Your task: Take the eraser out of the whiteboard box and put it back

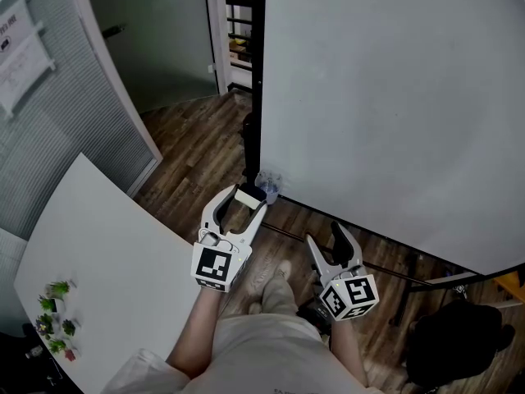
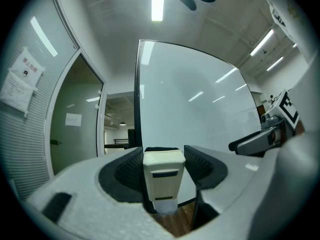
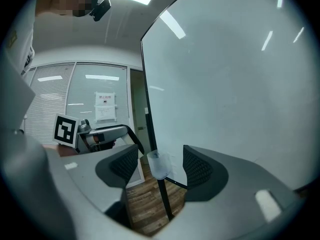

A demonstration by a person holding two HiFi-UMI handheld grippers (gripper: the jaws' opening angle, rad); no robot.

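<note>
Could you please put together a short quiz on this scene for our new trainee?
1. True or false: the right gripper holds the eraser.
2. Which jaws are closed on the eraser? A) the left gripper B) the right gripper C) neither
3. Fill in: in the head view, the clear whiteboard box sits at the lower ____ corner of the whiteboard.
Key: 1 false; 2 A; 3 left.

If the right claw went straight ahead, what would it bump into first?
Probably the clear box on the whiteboard's edge. In the right gripper view it shows right between the tips of the open right claw. How far off it is, I can't tell.
</note>
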